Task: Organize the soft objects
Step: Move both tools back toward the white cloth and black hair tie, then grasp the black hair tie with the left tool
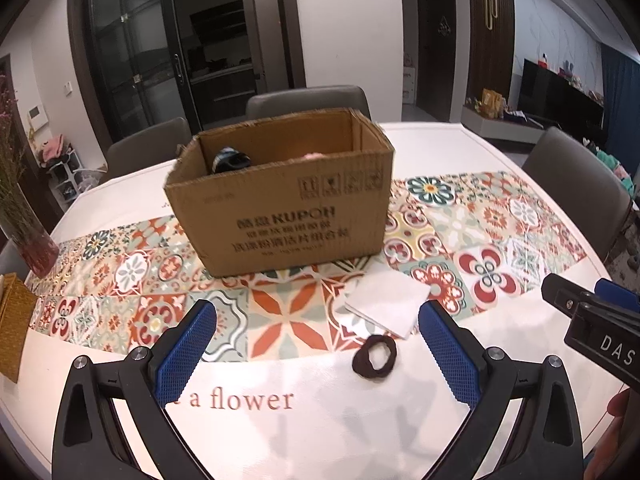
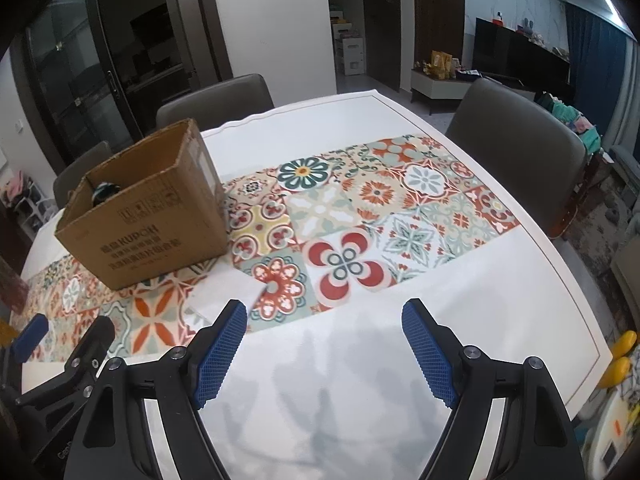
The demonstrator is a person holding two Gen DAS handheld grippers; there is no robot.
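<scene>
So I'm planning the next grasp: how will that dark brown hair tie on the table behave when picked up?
The dark brown looped hair tie lies flat and crumpled, so it is probably floppy and light. Being thin, it may slip between pads unless pinched across the band. It seems unlikely to roll.

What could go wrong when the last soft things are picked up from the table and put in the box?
1. The dark hair tie is thin and lies flat, so the left gripper fingers may slide over it.
2. The white folded cloth may unfold or drag when lifted.
3. The cardboard box looks light; a bump on its rim could push it along the table.
</scene>
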